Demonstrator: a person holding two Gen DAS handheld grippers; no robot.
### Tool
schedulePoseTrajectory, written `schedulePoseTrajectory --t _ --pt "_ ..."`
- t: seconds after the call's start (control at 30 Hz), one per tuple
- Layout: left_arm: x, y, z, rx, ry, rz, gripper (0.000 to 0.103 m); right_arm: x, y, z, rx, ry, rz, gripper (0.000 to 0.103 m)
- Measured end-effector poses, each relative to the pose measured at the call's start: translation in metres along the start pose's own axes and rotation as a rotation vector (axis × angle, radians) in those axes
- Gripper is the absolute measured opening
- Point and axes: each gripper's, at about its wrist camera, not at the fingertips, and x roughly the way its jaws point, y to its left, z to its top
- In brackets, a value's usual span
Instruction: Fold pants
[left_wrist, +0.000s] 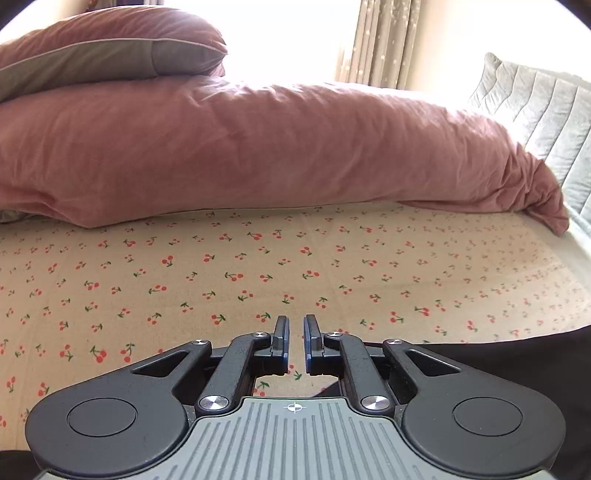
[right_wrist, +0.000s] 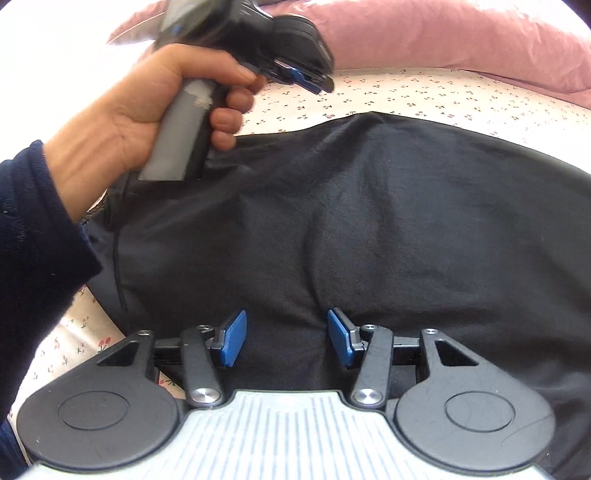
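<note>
A bed covered by a cream sheet printed with small red cherries (left_wrist: 229, 266) fills both wrist views. Spread flat on the sheet lie the black soft-fabric pants (right_wrist: 369, 221), smooth with a few shallow creases.

In the right wrist view, the right gripper (right_wrist: 287, 338), black with blue pads, hangs over the near part of the pants. Its jaws stand apart with dark cloth showing in the gap below them; the pads do not pinch any fabric. The pants stretch away from this gripper toward the far side of the bed, and out to the right edge of the view.

Up and to the left in the same view, a person's left hand (right_wrist: 155, 107), emerging from a dark navy sleeve (right_wrist: 33, 258), grips the grey handle of the left gripper (right_wrist: 321, 83). That gripper hangs above the far left edge of the pants, over the sheet.

In the left wrist view, the left gripper (left_wrist: 295, 343) has its jaws nearly pressed together, a thin slit between them and nothing caught there. The pants (left_wrist: 517, 343) show only as a dark strip at the lower right, beside and behind this gripper, while cherry sheet lies ahead of it.

Beyond the sheet lies a rumpled dusty-pink duvet (left_wrist: 258, 147), with a pink and grey pillow (left_wrist: 103, 48) resting on it at the left.
</note>
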Motion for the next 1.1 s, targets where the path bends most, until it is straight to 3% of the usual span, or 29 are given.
schedulePoseTrajectory --t 0.07,0.17,0.2,0.3,0.33,0.43,0.5,0.63,0.73,0.93,1.03,1.1 --pt "-0.021 -0.003 -0.005 0.023 0.015 -0.043 0.01 0.0 0.003 -0.002 -0.001 -0.001 0.001 0.049" --pt "-0.038 -0.018 -0.029 0.092 0.102 -0.014 0.015 -0.001 0.005 -0.001 0.009 0.001 0.002 0.055" --pt "-0.036 -0.021 -0.041 0.098 0.138 0.017 0.019 -0.003 0.004 0.0 0.017 0.0 0.007 0.057" --pt "-0.02 -0.009 -0.076 0.132 0.235 0.216 0.02 -0.008 -0.006 0.006 0.089 -0.004 0.038 0.055" --pt "-0.017 0.002 -0.085 0.123 0.223 0.264 0.02 -0.011 -0.014 0.006 0.126 -0.001 0.047 0.052" --pt "-0.024 0.022 -0.1 0.106 0.127 0.278 0.02 -0.027 -0.039 0.011 0.174 -0.022 0.013 0.05" --pt "-0.029 0.026 -0.106 0.097 0.109 0.296 0.02 -0.038 -0.071 0.009 0.236 -0.029 -0.028 0.05" --pt "-0.04 0.023 -0.109 0.107 0.13 0.302 0.021 -0.068 -0.146 -0.005 0.399 -0.056 -0.016 0.048" --pt "-0.043 0.026 -0.112 0.097 0.129 0.298 0.023 -0.101 -0.196 -0.02 0.477 -0.091 -0.104 0.046" --pt "-0.05 0.045 -0.112 0.032 0.142 0.324 0.023 -0.166 -0.298 -0.07 0.688 -0.218 -0.187 0.045" --pt "-0.053 0.05 -0.115 0.034 0.138 0.361 0.023 -0.19 -0.337 -0.096 0.813 -0.273 -0.214 0.026" --pt "-0.056 0.055 -0.115 0.015 0.143 0.392 0.023 -0.2 -0.349 -0.104 0.84 -0.281 -0.284 0.006"
